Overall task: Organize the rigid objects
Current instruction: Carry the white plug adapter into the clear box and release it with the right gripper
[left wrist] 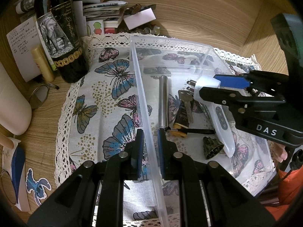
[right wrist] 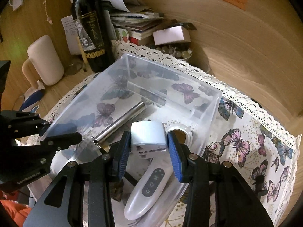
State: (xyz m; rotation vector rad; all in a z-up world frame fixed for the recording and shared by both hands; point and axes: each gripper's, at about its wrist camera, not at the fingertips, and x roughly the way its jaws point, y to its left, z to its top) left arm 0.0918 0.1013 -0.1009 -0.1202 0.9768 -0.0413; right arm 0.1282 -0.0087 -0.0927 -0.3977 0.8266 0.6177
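A clear plastic bin (left wrist: 200,47) (right wrist: 212,98) sits on a butterfly cloth. Inside lie a steel tube (left wrist: 163,100) (right wrist: 121,124), a key (left wrist: 186,100), a small black-and-gold item (left wrist: 180,117), a brass bell (left wrist: 212,147) and a white handheld device with buttons (left wrist: 221,121) (right wrist: 149,185). My left gripper (left wrist: 150,132) straddles the bin's near wall, its pads close to the wall on both sides. My right gripper (right wrist: 148,141) (left wrist: 215,87) is over the bin. A white plug adapter (right wrist: 148,134) (left wrist: 206,85) sits between its fingers; the left pad touches it and a small gap shows at the right.
A wine bottle (left wrist: 56,28) (right wrist: 90,30), a cream mug (right wrist: 45,60), a gold tube (left wrist: 42,64), stacked papers and booklets (left wrist: 106,9) and a small white box (right wrist: 171,35) crowd the back of the wooden desk. A white ring-shaped object (right wrist: 180,132) shows past the adapter.
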